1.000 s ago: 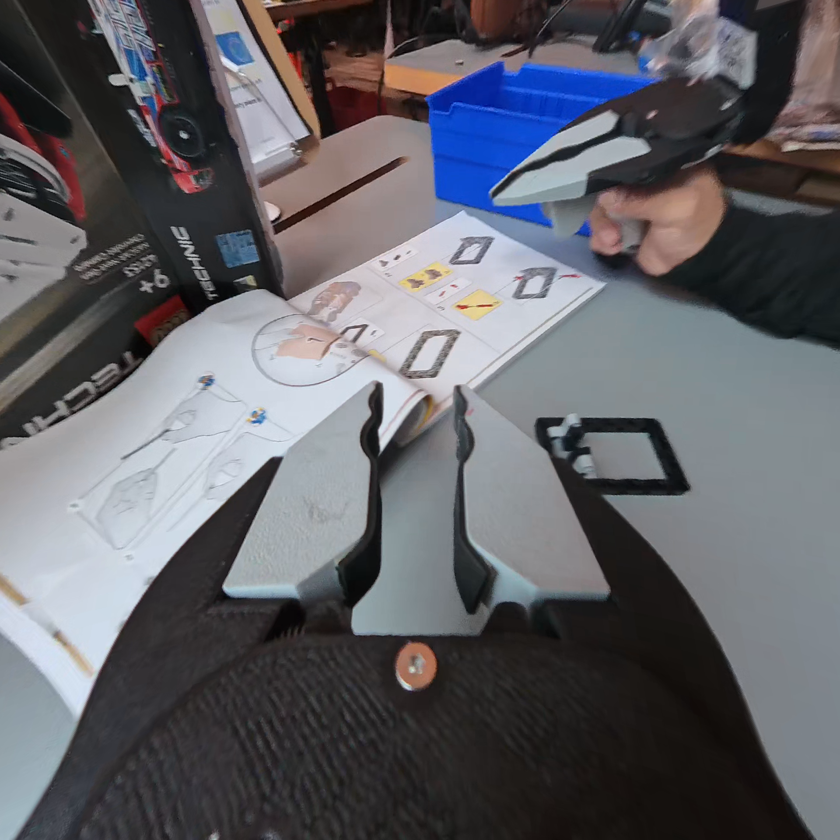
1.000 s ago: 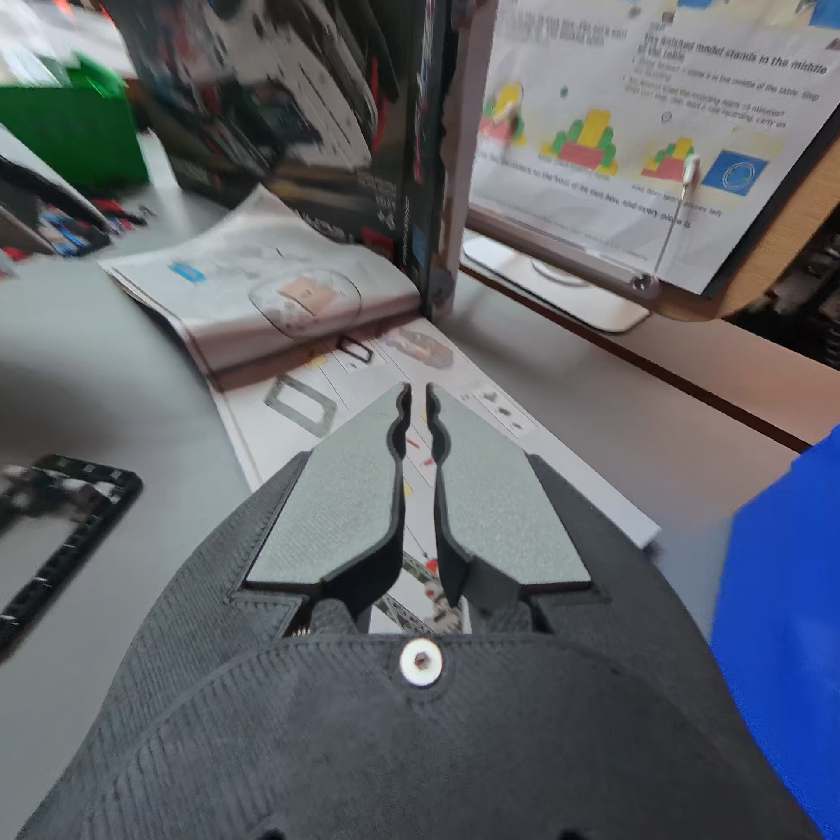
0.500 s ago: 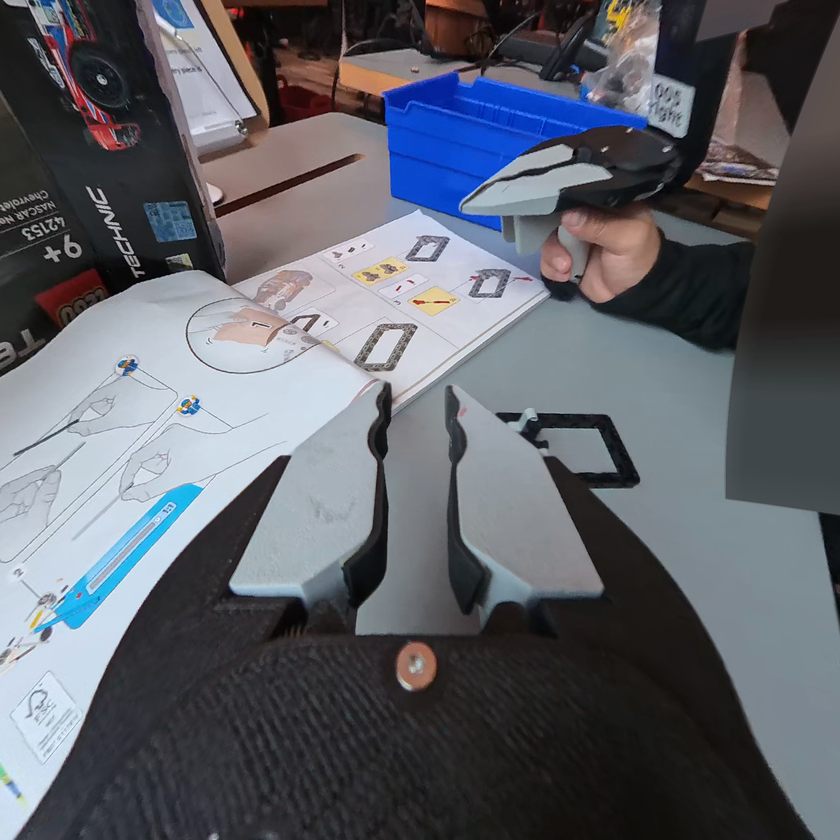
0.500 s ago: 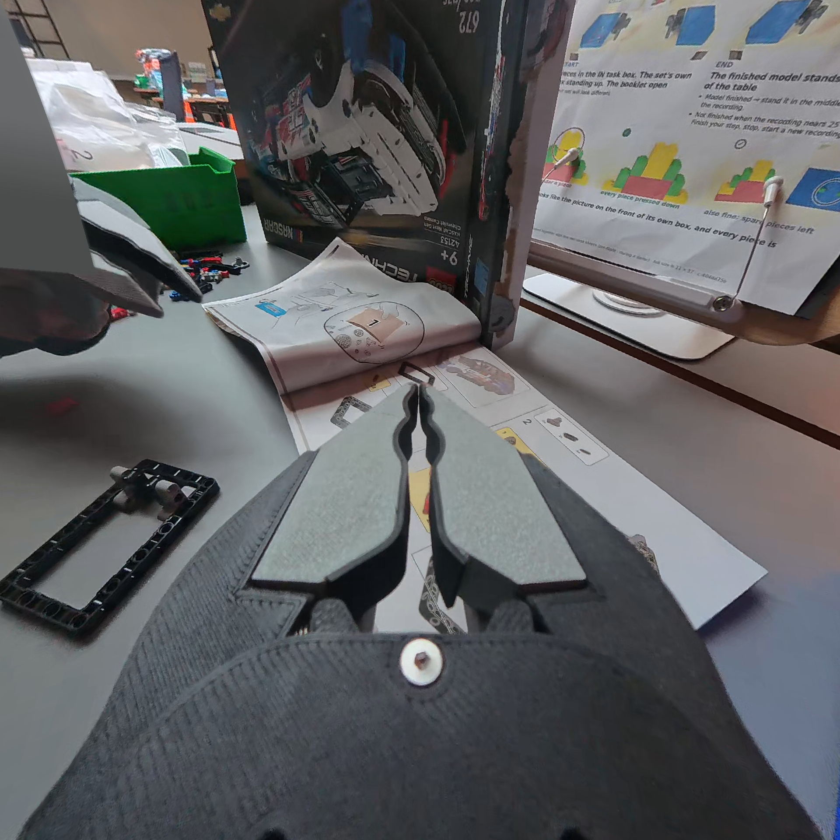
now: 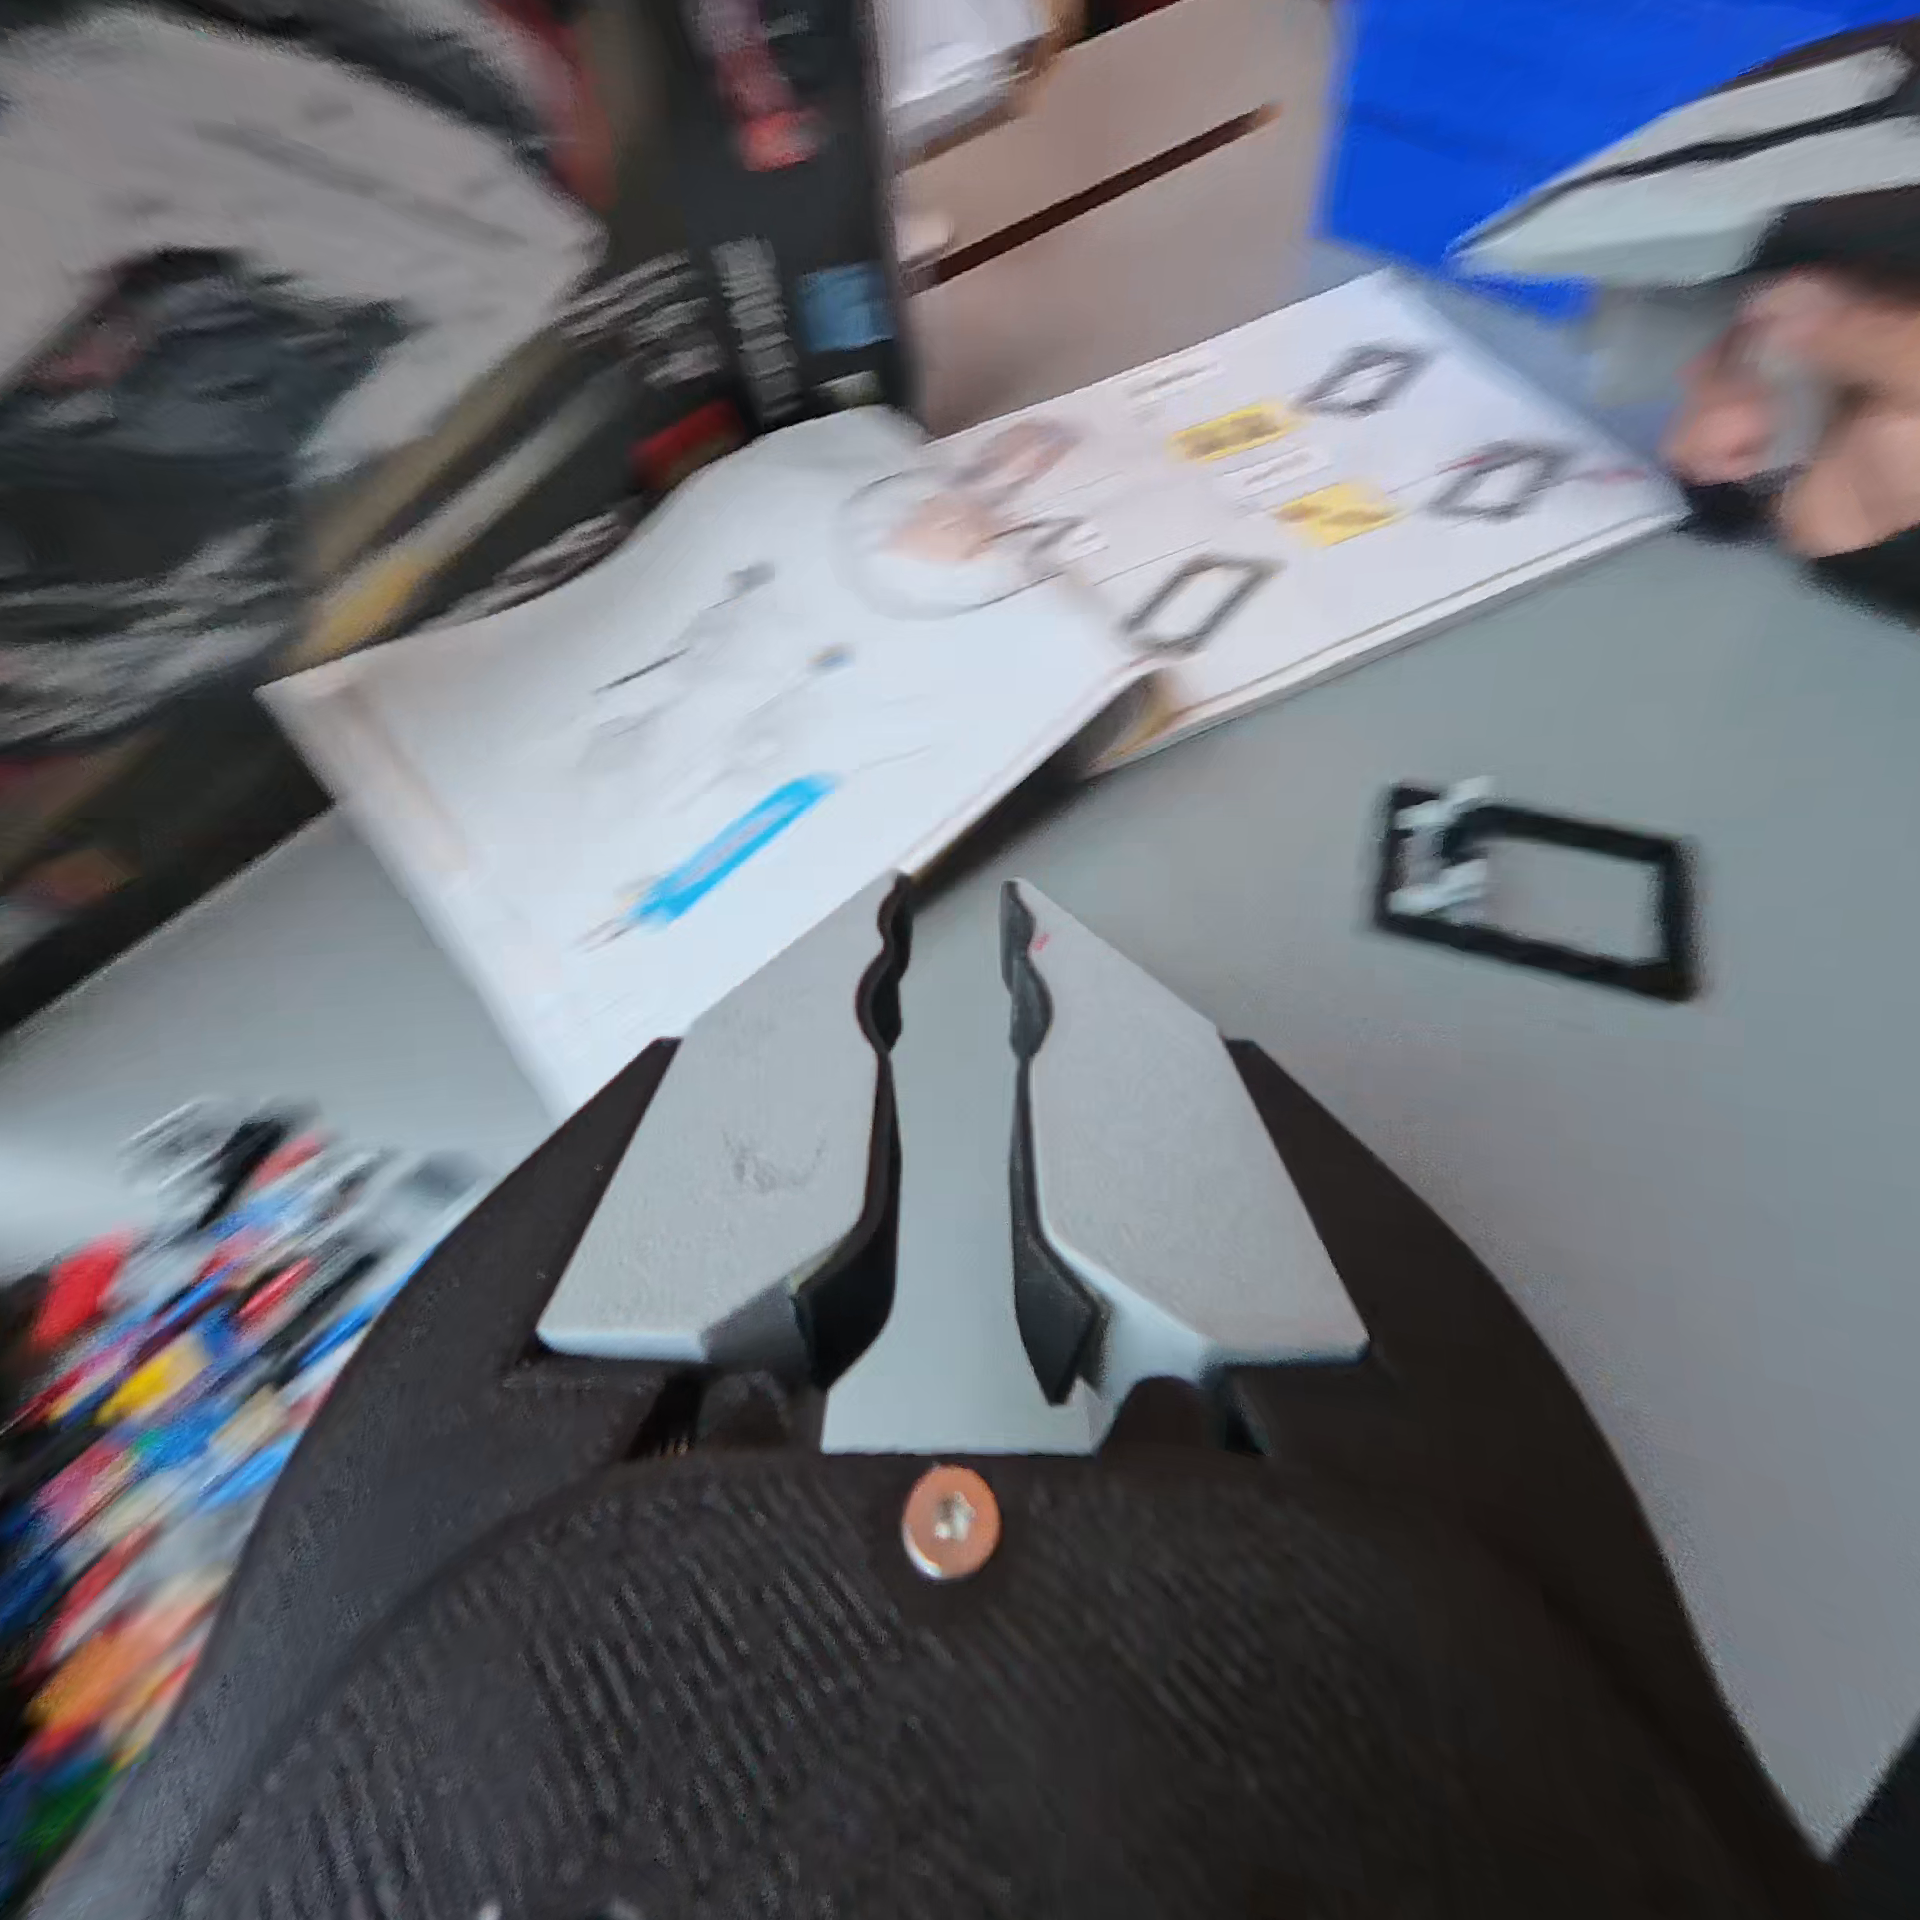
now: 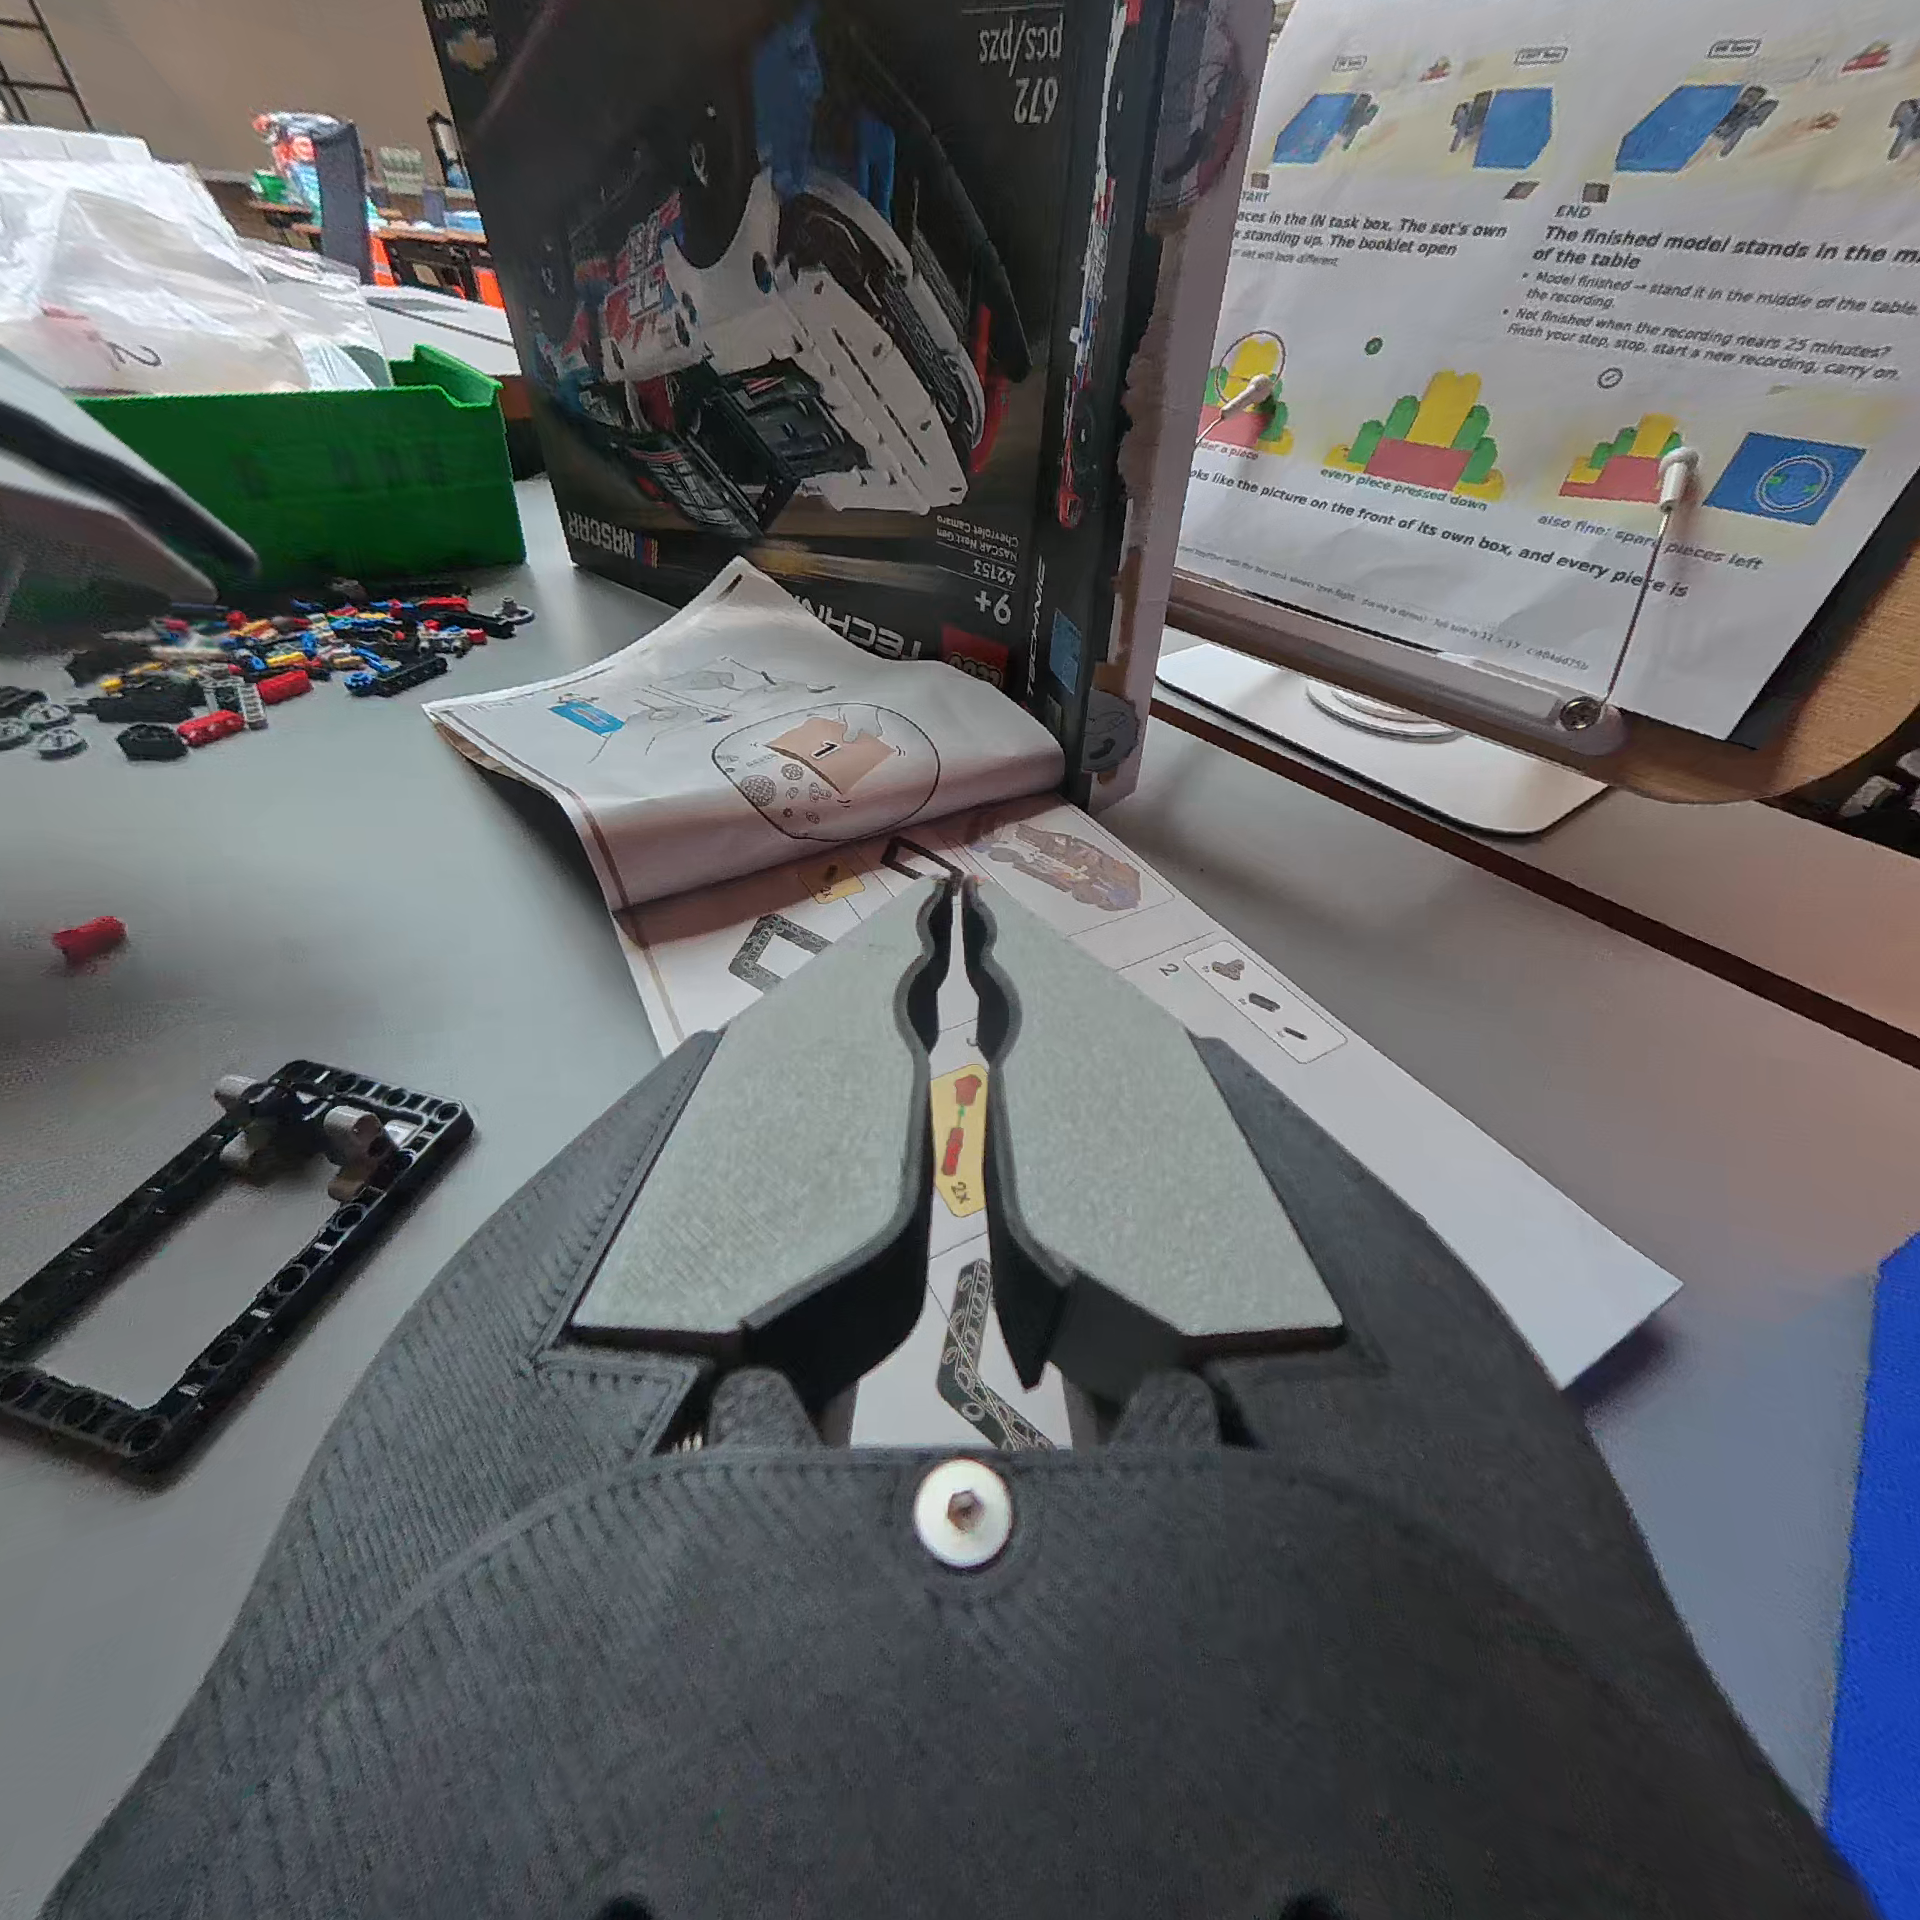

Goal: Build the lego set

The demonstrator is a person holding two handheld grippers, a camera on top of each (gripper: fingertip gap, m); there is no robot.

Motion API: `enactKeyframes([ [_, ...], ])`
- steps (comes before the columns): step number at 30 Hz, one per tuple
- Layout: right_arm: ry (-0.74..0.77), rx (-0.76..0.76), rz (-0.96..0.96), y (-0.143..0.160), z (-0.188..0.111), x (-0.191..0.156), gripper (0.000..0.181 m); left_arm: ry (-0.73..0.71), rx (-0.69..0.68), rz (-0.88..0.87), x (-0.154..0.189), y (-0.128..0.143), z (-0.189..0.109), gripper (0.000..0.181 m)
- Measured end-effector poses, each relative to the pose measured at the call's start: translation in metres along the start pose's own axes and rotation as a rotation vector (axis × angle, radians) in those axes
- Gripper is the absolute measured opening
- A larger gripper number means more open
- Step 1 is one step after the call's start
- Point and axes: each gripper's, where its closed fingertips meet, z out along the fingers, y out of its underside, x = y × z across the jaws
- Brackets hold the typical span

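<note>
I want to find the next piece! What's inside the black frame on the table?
Two small grey pieces sit at one end of the black frame. The rest of the inside is just bare grey table. Nothing covers it. The loose pieces lie farther back, near the green bin.

The left gripper (image 5: 954, 902) swings away from the open white instruction booklet (image 5: 790, 717), now blurred, bringing a heap of small multicoloured bricks (image 5: 156, 1340) into view left of that booklet, while the right gripper (image 6: 957, 891) narrows its jaws almost together over the booklet's page.
</note>
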Motion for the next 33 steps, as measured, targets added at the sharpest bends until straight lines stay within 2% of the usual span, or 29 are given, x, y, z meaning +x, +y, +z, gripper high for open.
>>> enactKeyframes([
  [2, -0.015, -0.009, 0.002, 0.002, 0.002, -0.003, 0.000, -0.186, -0.043, -0.029, -0.063, 0.017, -0.045, 0.009],
  [4, -0.035, -0.016, 0.001, 0.002, 0.005, -0.007, 0.000, -0.297, -0.128, -0.095, -0.114, 0.042, -0.084, 0.008],
  [7, -0.050, -0.031, -0.012, 0.005, 0.009, -0.011, 0.000, -0.296, -0.294, -0.228, -0.145, 0.084, -0.112, 0.018],
  [9, -0.057, -0.040, -0.019, 0.006, 0.011, -0.013, 0.000, -0.330, -0.351, -0.222, -0.157, 0.102, -0.119, 0.017],
  [14, -0.048, -0.032, -0.018, 0.005, 0.009, -0.011, 0.000, -0.315, -0.345, -0.245, -0.166, 0.120, -0.110, 0.014],
  [16, -0.046, -0.029, -0.014, 0.005, 0.009, -0.011, 0.000, -0.281, -0.315, -0.270, -0.167, 0.115, -0.097, 0.018],
  [19, -0.050, -0.027, -0.009, 0.005, 0.010, -0.012, 0.000, -0.225, -0.258, -0.267, -0.169, 0.093, -0.072, 0.018],
  [23, -0.053, -0.029, -0.003, 0.006, 0.011, -0.012, 0.000, -0.253, -0.319, -0.176, -0.188, 0.080, -0.049, 0.017],
  [26, -0.056, -0.027, 0.002, 0.005, 0.010, -0.012, 0.000, -0.238, -0.336, -0.180, -0.200, 0.071, -0.036, 0.016],
  [33, -0.074, -0.025, 0.008, 0.005, 0.011, -0.014, 0.000, -0.245, -0.440, -0.181, -0.223, 0.074, -0.010, 0.015],
])
